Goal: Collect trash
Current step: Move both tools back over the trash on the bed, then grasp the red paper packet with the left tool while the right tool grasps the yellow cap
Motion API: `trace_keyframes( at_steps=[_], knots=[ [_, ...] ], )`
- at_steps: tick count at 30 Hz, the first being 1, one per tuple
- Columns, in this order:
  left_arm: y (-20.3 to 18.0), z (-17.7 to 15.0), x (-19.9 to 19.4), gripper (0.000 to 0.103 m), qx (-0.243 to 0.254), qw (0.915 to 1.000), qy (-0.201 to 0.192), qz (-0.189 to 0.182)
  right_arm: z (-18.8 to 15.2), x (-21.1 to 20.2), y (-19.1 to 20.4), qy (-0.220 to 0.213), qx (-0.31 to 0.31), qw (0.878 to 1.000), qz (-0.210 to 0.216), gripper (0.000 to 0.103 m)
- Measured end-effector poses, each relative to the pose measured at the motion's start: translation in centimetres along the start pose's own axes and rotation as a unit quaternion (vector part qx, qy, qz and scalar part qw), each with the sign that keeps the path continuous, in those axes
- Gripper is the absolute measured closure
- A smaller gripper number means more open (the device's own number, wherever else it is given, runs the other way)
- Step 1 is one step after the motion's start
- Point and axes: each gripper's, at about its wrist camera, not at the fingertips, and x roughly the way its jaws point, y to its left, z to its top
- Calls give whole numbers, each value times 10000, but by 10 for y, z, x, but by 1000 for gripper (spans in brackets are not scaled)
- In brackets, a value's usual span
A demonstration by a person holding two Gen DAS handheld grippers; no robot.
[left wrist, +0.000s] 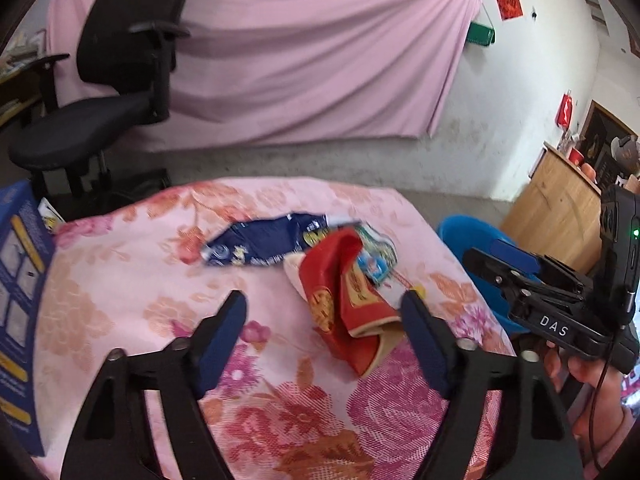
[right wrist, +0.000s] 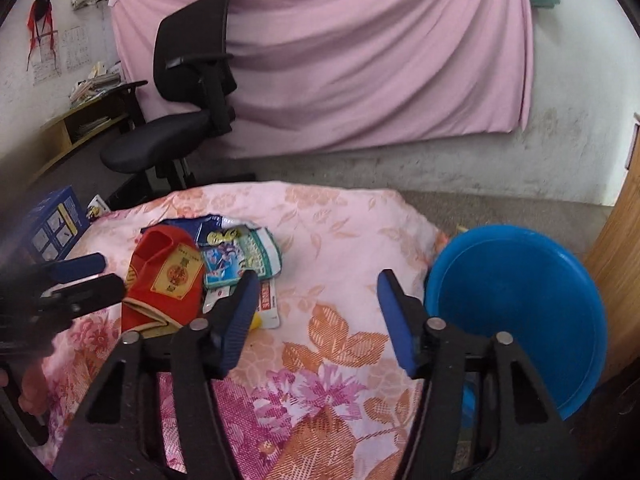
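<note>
We start with the widest thing before us, the table under its pink flowered cloth point(right wrist: 340, 240), which carries all of the litter. Off its right edge sits the blue basin point(right wrist: 516, 312), and as far as we can see its inside is bare, so we judge it to be the place for the trash and the collecting hardly begun. On the left edge stands a blue carton point(left wrist: 20, 280); whether it counts as trash we cannot tell. The pile lies toward the far left of the cloth: a crumpled red packet point(left wrist: 344, 304) on the near side, a dark blue wrapper point(left wrist: 256, 244) behind it, a green and white wrapper point(right wrist: 244, 256) touching both, and a small white sachet point(right wrist: 269, 304) peeking out near us. Our left gripper point(left wrist: 324, 312) is spread wide, with the red packet lying between its fingers but not pinched; that looks to us like the first pick. Our right gripper point(right wrist: 316, 300) is likewise spread and holds nothing, poised over bare cloth between the pile and the basin. We reckon every piece is left to move.
</note>
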Motion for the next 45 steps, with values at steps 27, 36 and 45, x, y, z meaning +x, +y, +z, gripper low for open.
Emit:
trace_keyframes(
  at_steps=[27, 36, 45],
  knots=[
    [25, -1, 18, 85, -1010, 9912, 572, -637, -5, 32, 28, 964, -618, 9910, 694, 22],
    [22, -4, 13, 103, -912, 9937, 647, -105, -7, 37, 42, 1101, -930, 9867, 754, 30],
    [24, -7, 8, 103, -1042, 9925, 540, -345, -9, 36, 48, 1109, -1068, 9859, 662, 47]
  ],
)
